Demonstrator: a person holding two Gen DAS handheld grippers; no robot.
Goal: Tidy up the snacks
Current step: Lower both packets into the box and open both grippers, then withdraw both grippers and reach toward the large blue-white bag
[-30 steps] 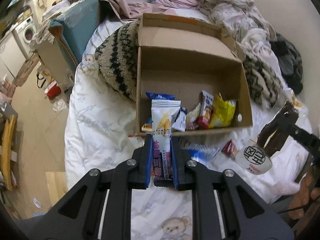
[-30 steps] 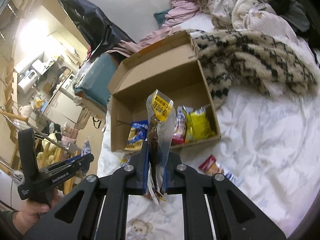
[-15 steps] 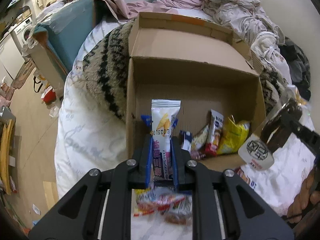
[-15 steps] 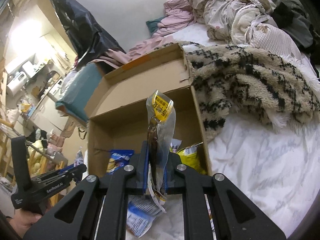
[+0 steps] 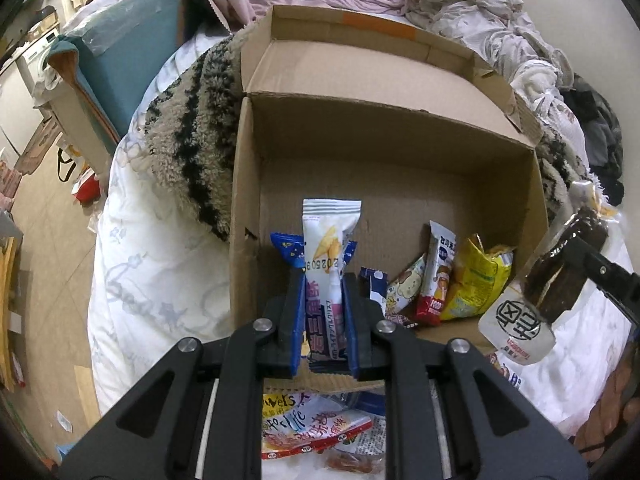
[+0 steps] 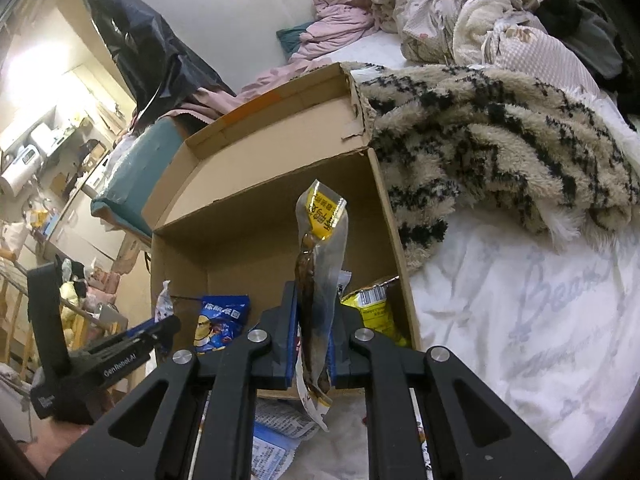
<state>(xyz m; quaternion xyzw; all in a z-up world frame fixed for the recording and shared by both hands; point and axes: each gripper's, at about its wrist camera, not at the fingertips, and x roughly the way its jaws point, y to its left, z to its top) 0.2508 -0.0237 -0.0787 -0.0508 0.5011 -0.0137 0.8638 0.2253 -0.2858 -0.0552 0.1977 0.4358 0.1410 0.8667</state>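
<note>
An open cardboard box (image 5: 384,128) lies on the bed with several snack packets along its near wall, among them a yellow bag (image 5: 476,280) and a blue packet (image 5: 286,246). My left gripper (image 5: 325,280) is shut on an upright white packet with a pink lower half (image 5: 330,232), over the box's near left corner. My right gripper (image 6: 314,308) holds a clear packet of dark brown food (image 6: 322,248) over the box (image 6: 280,224). Its jaws are starting to open, with the packet still pinched between the pads. The left gripper (image 6: 160,324) shows at the left of the right wrist view.
A fuzzy black-and-beige blanket (image 6: 500,152) lies against the box's sides. Loose packets (image 5: 312,428) lie on the white sheet (image 6: 520,300) in front of the box. Heaped clothes (image 5: 460,12) lie beyond it. A teal-topped carton (image 5: 120,52) stands left of the bed, by the floor.
Both grippers have moved forward and down to the box's near wall with their packets. The box fills more of each view, and loose packets now lie under the left gripper.
</note>
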